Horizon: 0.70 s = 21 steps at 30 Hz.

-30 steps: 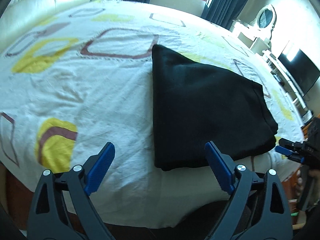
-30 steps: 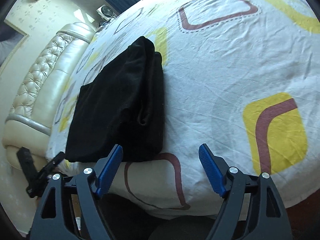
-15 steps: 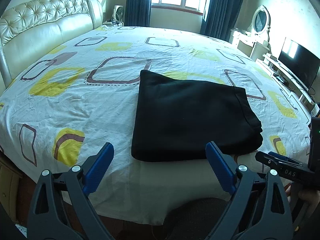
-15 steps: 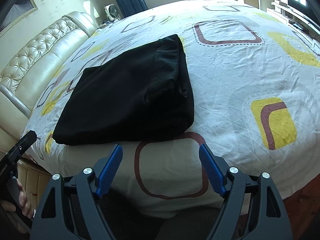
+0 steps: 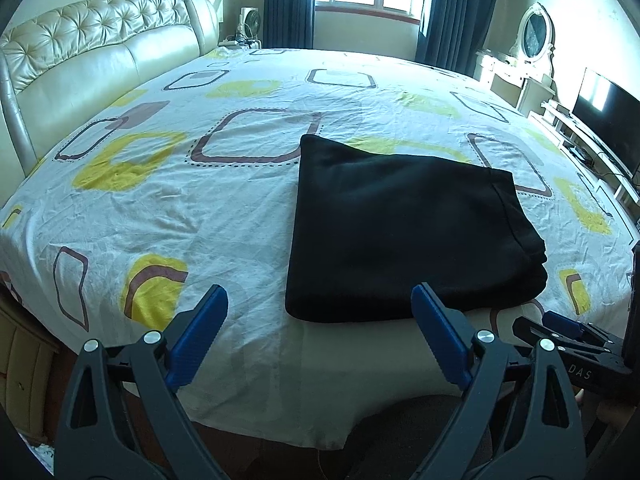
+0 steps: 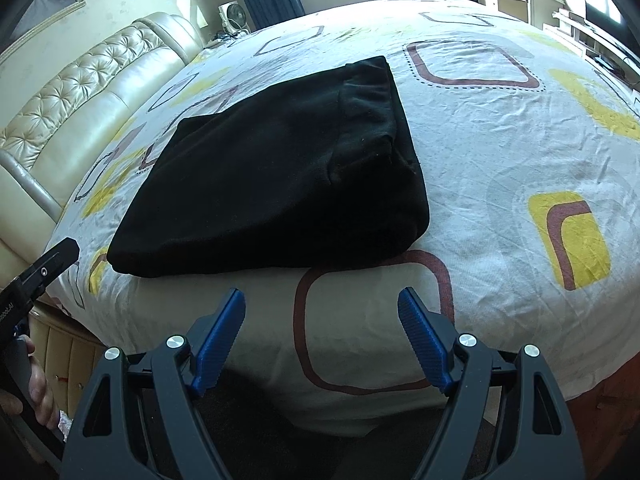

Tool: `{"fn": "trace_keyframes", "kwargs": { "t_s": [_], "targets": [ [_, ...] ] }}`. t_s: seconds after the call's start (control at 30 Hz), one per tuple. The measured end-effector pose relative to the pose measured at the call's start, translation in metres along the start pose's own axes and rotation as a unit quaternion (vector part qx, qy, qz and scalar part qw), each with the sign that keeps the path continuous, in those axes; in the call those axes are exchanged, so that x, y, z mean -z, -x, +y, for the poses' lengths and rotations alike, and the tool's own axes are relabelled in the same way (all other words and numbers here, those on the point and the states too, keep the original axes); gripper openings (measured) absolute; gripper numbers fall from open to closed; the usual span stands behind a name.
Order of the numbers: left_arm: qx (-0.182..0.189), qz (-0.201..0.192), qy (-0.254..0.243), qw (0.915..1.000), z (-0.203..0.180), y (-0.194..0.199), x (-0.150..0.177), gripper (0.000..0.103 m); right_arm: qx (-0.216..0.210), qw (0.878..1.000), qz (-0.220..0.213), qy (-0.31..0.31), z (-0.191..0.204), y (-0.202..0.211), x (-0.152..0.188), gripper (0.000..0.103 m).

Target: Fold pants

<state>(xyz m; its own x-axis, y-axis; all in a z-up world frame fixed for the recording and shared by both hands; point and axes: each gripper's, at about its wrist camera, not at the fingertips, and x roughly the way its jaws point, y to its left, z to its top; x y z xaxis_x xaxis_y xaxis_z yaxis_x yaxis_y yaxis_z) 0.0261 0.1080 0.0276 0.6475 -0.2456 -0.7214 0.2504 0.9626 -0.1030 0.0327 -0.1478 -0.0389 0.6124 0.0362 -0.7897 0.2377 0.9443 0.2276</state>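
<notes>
both tongs have backed off; folded pants (image 5: 404,232) lie unmoved.

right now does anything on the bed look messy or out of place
Nothing much stands out. The black pants lie folded flat near the bed's edge; only the waistband end bunches slightly. Both grippers hang open, clear of the fabric.

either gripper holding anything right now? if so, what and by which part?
Nothing is held. The left gripper and right gripper both stand open and empty, short of the bed edge. The folded black pants lie untouched on the bedsheet.
</notes>
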Motion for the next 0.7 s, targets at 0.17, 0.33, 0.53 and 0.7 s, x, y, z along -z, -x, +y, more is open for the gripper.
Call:
{"fn": "trace_keyframes", "kwargs": {
  "t_s": [0.17, 0.33, 0.53, 0.7],
  "targets": [
    [0.002, 0.012, 0.004, 0.9999, -0.0003, -0.0043, 0.0015, 0.093, 0.000, 1.000, 0.006, -0.001, 0.0003, -0.0020, 0.0027, 0.078],
    [-0.001, 0.009, 0.006, 0.9999, -0.0003, -0.0031, 0.0019, 0.093, -0.002, 1.000, 0.009, 0.000, 0.0012, -0.0027, 0.0041, 0.078],
    [-0.002, 0.016, 0.009, 0.9998, 0.0013, -0.0048, 0.0004, 0.093, -0.005, 1.000, 0.012, 0.000, 0.0031, -0.0025, 0.0056, 0.078],
    [0.000, 0.016, 0.008, 0.9998, -0.0002, -0.0036, 0.0003, 0.093, -0.006, 1.000, 0.016, 0.000, 0.0046, -0.0031, 0.0074, 0.078]
  ]
}}
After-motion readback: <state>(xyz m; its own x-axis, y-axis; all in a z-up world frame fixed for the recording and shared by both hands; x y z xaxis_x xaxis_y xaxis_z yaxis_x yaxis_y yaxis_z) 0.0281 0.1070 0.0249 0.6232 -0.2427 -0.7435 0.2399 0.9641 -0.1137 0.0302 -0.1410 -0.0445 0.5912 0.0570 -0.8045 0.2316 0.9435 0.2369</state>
